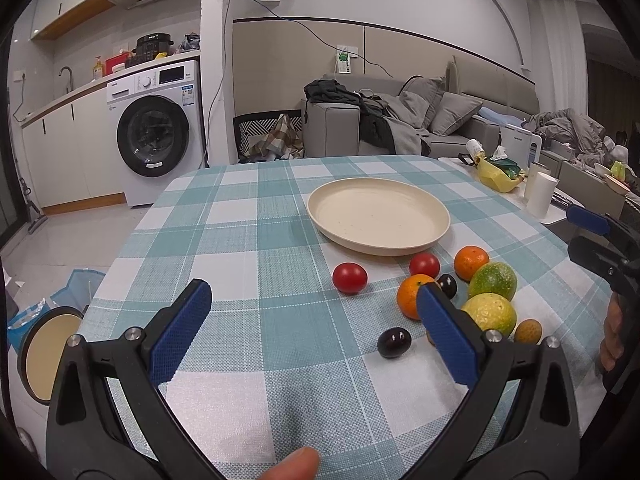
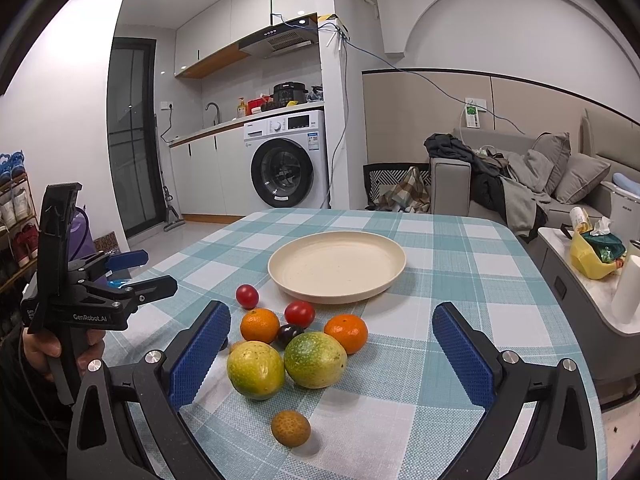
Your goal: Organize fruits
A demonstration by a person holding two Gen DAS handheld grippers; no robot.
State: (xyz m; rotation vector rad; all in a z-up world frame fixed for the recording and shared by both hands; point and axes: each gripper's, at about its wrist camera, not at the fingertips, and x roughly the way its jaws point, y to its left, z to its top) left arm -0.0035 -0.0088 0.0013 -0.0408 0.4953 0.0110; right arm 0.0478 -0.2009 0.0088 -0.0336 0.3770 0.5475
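An empty cream plate (image 1: 378,216) (image 2: 338,266) sits mid-table on the teal checked cloth. In front of it lie two red tomatoes (image 2: 247,296) (image 2: 299,313), two oranges (image 2: 260,325) (image 2: 346,333), a dark grape (image 2: 291,335), two green-yellow round fruits (image 2: 256,369) (image 2: 315,359) and a small brown fruit (image 2: 291,427). My right gripper (image 2: 331,314) hovers open just short of this cluster, holding nothing. My left gripper (image 1: 312,294) is open left of the fruits, with a second dark grape (image 1: 394,342) lying loose near its right finger.
A side table (image 2: 568,264) with a yellow bag (image 2: 592,256) and a paper roll (image 2: 628,292) stands right of the table. A round stool (image 1: 44,356) is low at the left. Washing machine (image 2: 286,162) and sofa (image 2: 520,184) are beyond the far edge.
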